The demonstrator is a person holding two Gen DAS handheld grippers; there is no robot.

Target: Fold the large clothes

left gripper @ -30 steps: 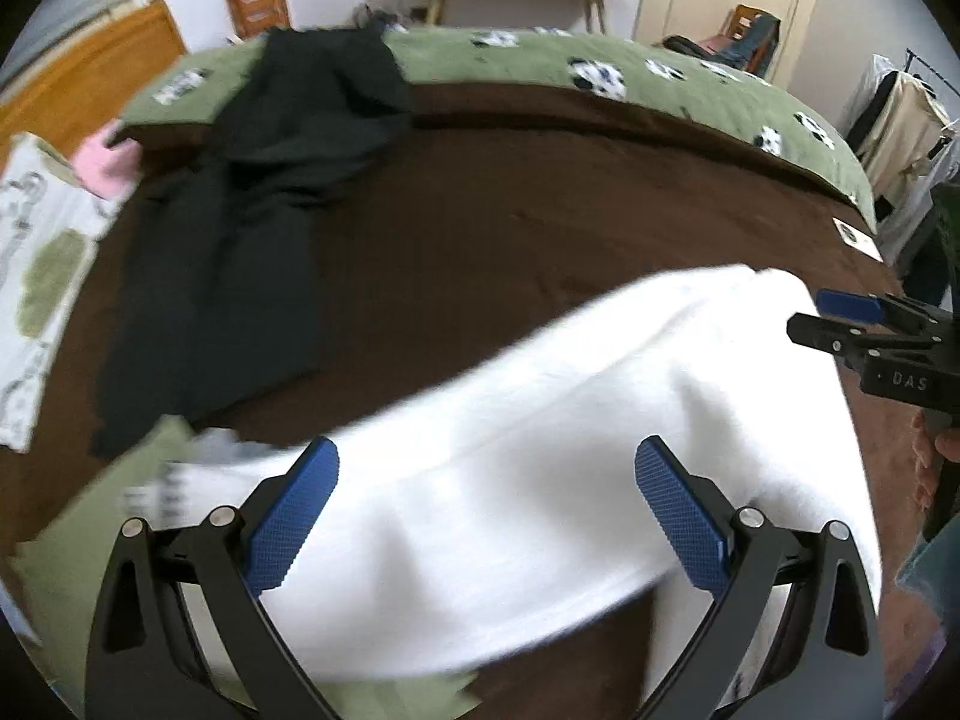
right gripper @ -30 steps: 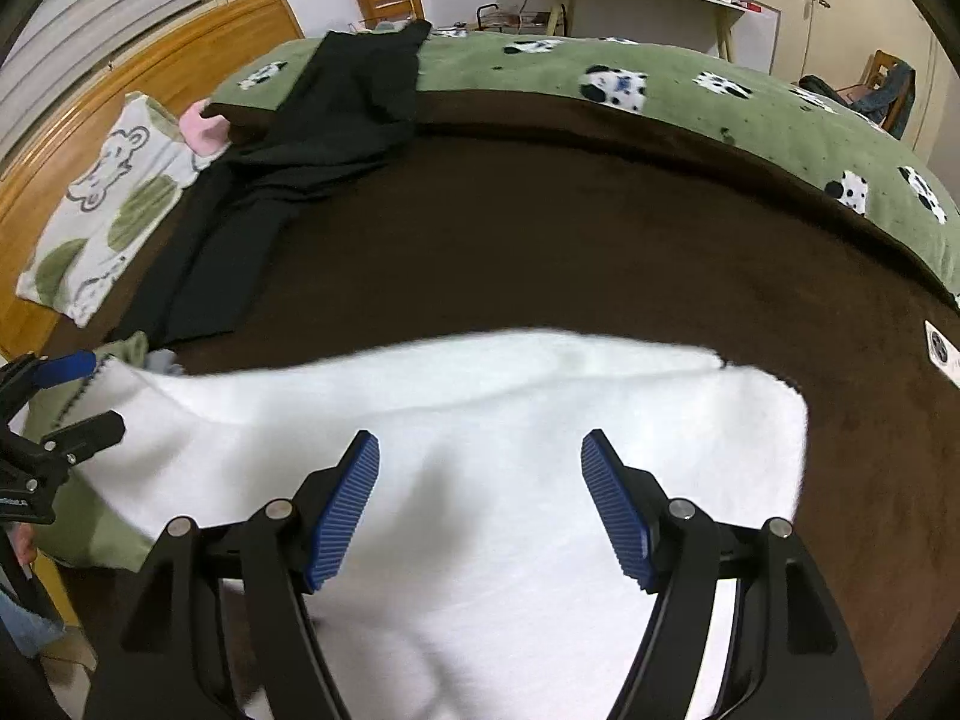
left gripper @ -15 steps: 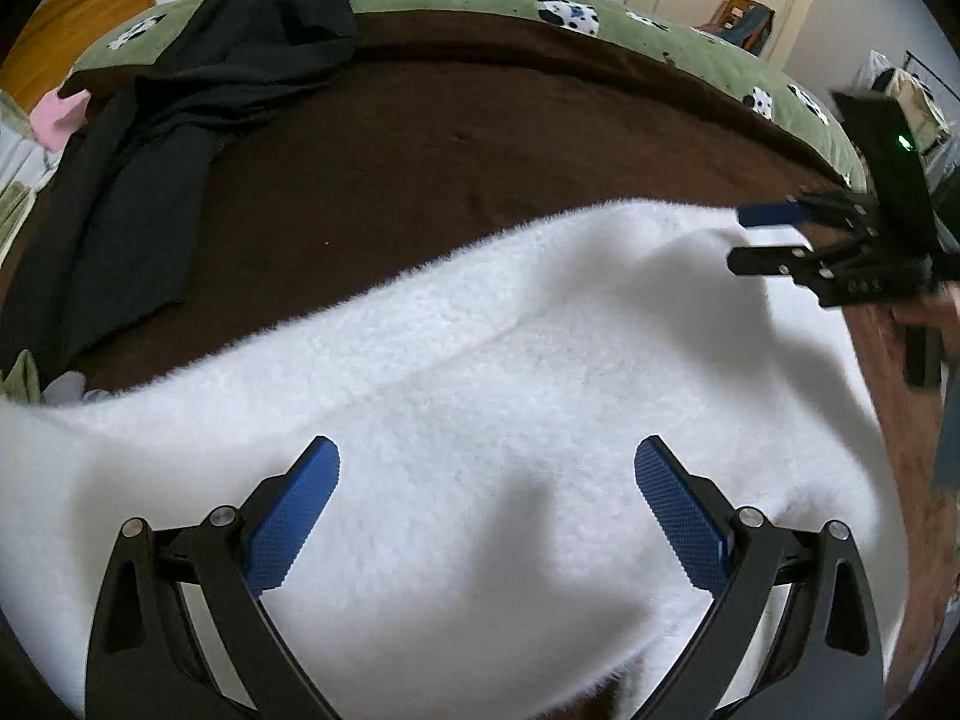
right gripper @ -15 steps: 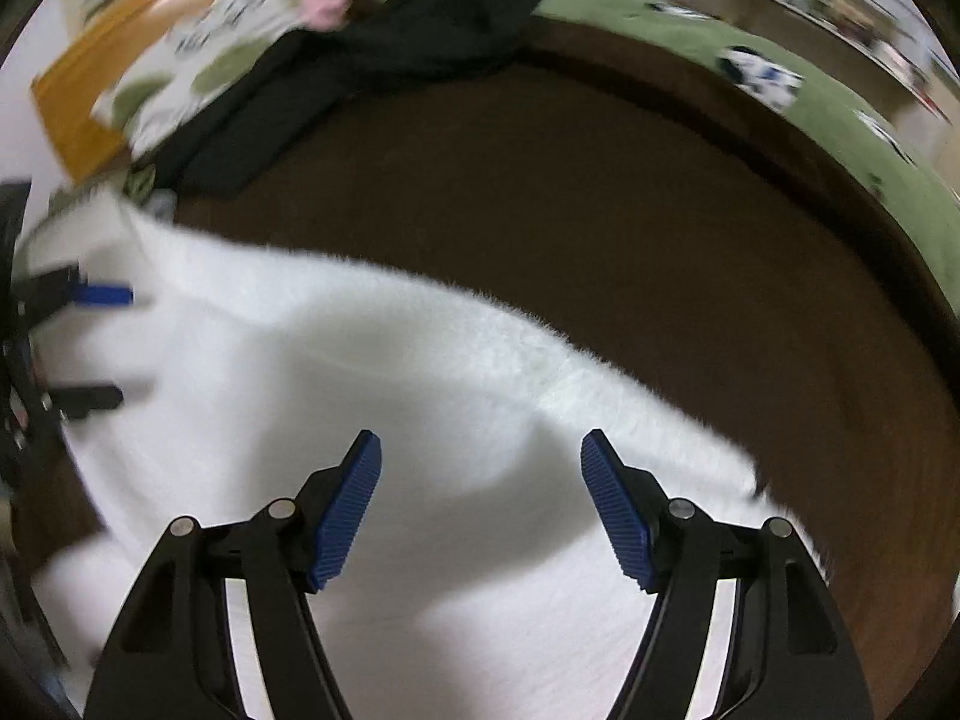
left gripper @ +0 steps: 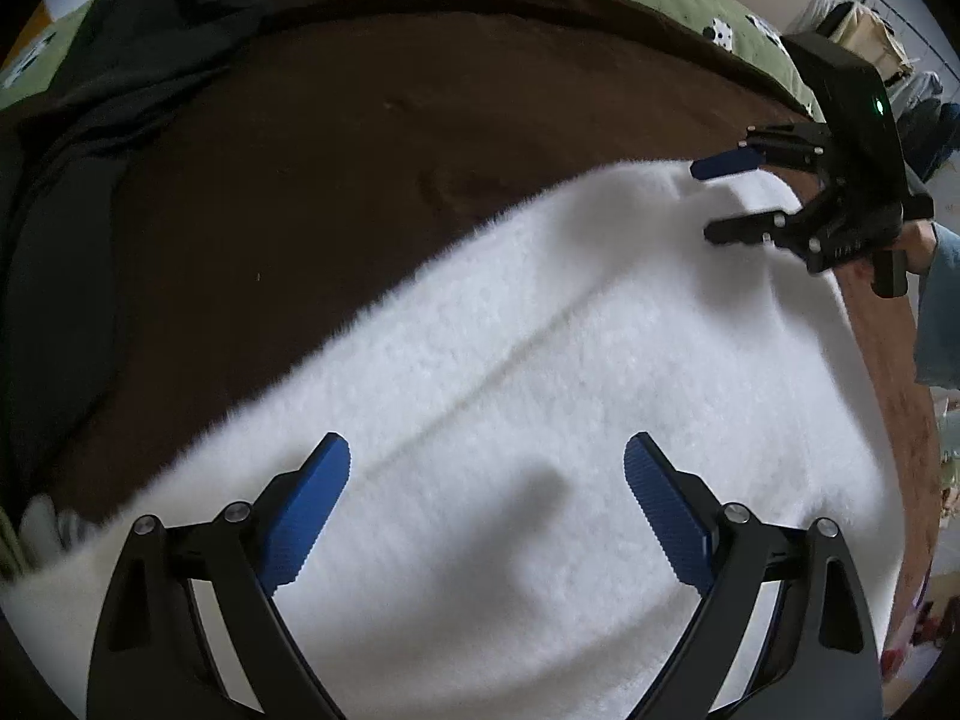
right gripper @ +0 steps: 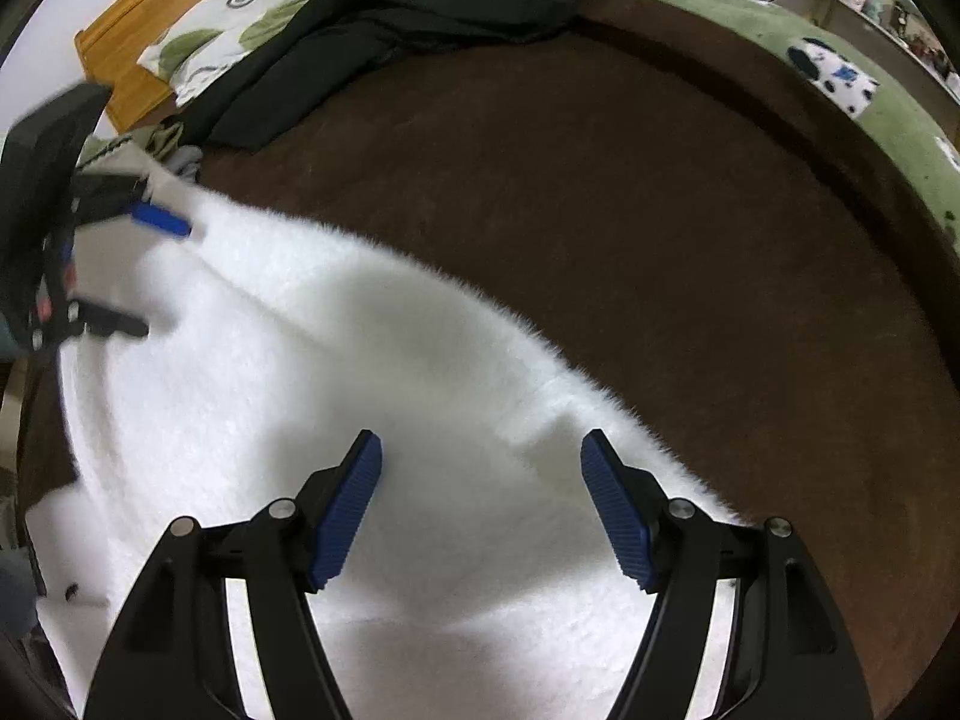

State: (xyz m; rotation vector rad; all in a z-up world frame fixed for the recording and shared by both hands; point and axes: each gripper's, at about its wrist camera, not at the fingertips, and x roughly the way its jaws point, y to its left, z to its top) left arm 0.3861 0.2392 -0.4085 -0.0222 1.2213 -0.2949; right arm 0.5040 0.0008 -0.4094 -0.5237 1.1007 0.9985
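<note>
Now a big white fluffy blanket (left gripper: 540,408) lay spread on a bed, on top of a dark brown cover (left gripper: 360,150). It filled the near side of the bed, and its fuzzy far edge ran in a slant across the brown. A long thin crease crossed the white fluff.

The left tongs (left gripper: 486,504) pointed steeply down at the blanket. Their jaws stood wide, though they had just closed a little. White fluff showed between the blue pads (left gripper: 312,504), but the pads were not pinching it. A soft dark shadow sat on the blanket between them.

The right tongs (right gripper: 480,501) also pointed down at the blanket, close to its fuzzy edge. Their jaws stood partly apart, not as wide as the left ones. Nothing was squeezed between them. A small bump of fluff rose just past the pads.

Each tongs could be seen from the other one's camera, over its own end of the blanket. By the right tongs a blue sleeve (left gripper: 939,312) showed at the side.

Farther off, some black clothes (right gripper: 420,18) lay in a loose heap on the brown cover. Beyond them ran a green blanket with cow spots (right gripper: 840,72). A pillow with a bear picture (right gripper: 240,18) leaned by the wooden headboard (right gripper: 126,54).
</note>
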